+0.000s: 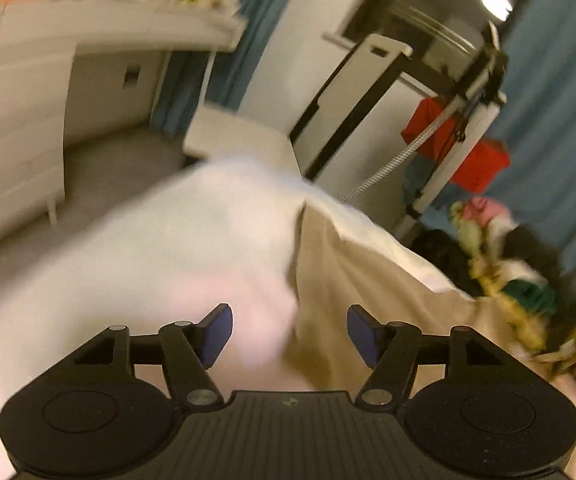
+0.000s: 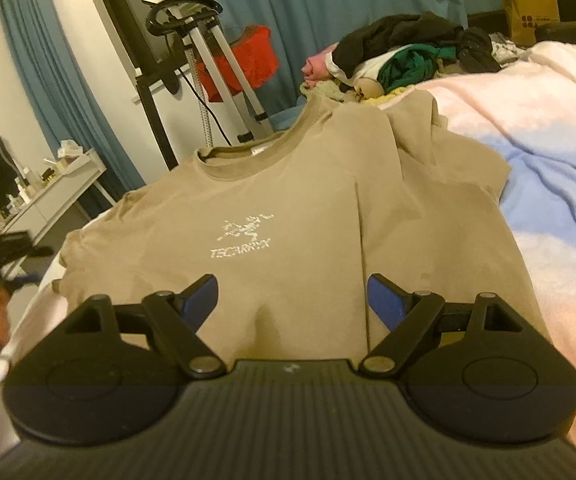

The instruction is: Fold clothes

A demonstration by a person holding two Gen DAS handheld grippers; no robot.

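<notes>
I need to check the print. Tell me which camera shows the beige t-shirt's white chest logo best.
The right wrist view: the beige cotton t-shirt lies front-up, its white chest logo facing the camera. The left wrist view is blurred and shows only a plain beige edge, no logo.

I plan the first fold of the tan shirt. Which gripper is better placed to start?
Probably right. The right gripper hangs open over the tan shirt, by its hem. The left gripper, also open, sits at its edge.

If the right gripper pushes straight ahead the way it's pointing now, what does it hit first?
Most likely the tan T-shirt spread on the bed: the open right gripper points at its lower front, below the white logo. Nothing shows between them, though depth is hard to judge.
</notes>
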